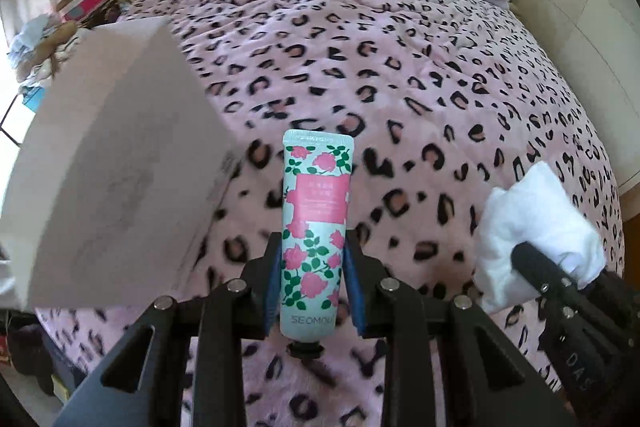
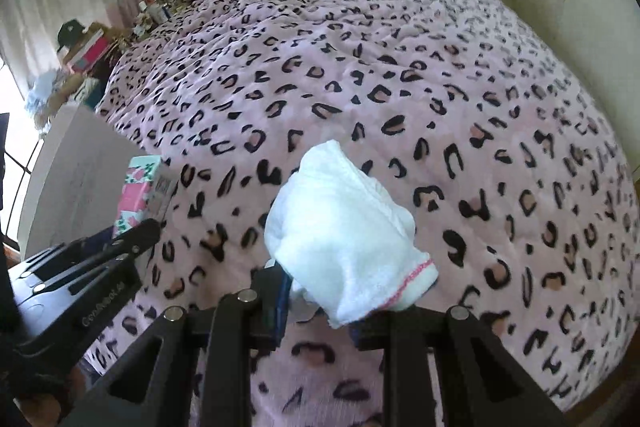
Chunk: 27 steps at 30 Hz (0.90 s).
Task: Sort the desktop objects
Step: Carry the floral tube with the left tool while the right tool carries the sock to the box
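While fingers pinch a tube (image 1: 314,227) and cloth (image 2: 344,247), leopard-print bedding (image 1: 400,67) fills the room.

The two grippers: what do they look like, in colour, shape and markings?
Both the left gripper and the right gripper have matte black angular frames with triangular cut-outs, round silver bolts, and blue pads on the fingers. Pale lettering runs along each gripper's side. No sleeves or cables show.
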Each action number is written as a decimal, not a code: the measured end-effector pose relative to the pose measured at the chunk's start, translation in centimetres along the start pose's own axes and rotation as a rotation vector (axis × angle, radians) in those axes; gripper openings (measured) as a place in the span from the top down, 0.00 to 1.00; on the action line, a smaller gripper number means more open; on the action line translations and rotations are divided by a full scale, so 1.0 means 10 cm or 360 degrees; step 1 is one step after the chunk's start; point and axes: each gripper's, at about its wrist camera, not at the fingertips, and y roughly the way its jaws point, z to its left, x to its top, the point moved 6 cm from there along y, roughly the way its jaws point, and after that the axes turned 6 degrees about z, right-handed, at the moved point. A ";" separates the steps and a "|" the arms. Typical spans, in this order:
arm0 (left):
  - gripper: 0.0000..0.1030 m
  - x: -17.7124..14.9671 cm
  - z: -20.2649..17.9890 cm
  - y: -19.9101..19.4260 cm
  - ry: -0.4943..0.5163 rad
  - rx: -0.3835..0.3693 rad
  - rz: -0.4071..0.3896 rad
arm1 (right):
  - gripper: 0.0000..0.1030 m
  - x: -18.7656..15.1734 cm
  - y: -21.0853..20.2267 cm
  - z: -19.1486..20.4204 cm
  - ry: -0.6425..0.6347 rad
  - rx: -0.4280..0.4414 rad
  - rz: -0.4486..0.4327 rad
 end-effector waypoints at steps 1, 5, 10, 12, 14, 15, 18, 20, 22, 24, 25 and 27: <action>0.72 -0.05 0.04 -0.05 -0.0007 0.0008 -0.0003 | 0.78 -0.03 -0.06 0.04 -0.0023 -0.0024 -0.0008; 0.72 -0.23 0.19 -0.24 -0.0036 0.0024 -0.0027 | 0.78 -0.14 -0.25 0.18 -0.0080 -0.0056 -0.0041; 0.72 -0.42 0.38 -0.43 -0.0078 0.0036 -0.0047 | 0.78 -0.27 -0.47 0.44 -0.0160 -0.0040 -0.0076; 0.72 -0.48 0.47 -0.51 -0.0100 0.0035 -0.0059 | 0.78 -0.30 -0.53 0.56 -0.0192 -0.0028 -0.0088; 0.72 -0.52 0.56 -0.60 -0.0125 0.0036 -0.0074 | 0.78 -0.33 -0.58 0.67 -0.0228 -0.0010 -0.0095; 0.72 -0.53 0.59 -0.63 -0.0131 0.0037 -0.0077 | 0.78 -0.34 -0.60 0.72 -0.0246 -0.0004 -0.0097; 0.72 -0.57 0.73 -0.76 -0.0175 0.0012 -0.0093 | 0.78 -0.36 -0.68 0.90 -0.0301 0.0029 -0.0110; 0.72 -0.59 0.82 -0.84 -0.0203 -0.0003 -0.0103 | 0.78 -0.36 -0.73 1.04 -0.0340 0.0056 -0.0120; 0.72 -0.60 0.93 -0.94 -0.0234 0.0012 -0.0120 | 0.78 -0.35 -0.76 1.19 -0.0379 0.0082 -0.0125; 0.72 -0.59 1.02 -1.00 -0.0261 0.0013 -0.0129 | 0.78 -0.34 -0.79 1.30 -0.0408 0.0111 -0.0123; 0.72 -0.59 1.07 -1.02 -0.0280 0.0010 -0.0132 | 0.78 -0.33 -0.80 1.38 -0.0426 0.0128 -0.0126; 0.72 -0.59 1.19 -1.08 -0.0320 0.0002 -0.0133 | 0.78 -0.33 -0.83 1.51 -0.0461 0.0158 -0.0129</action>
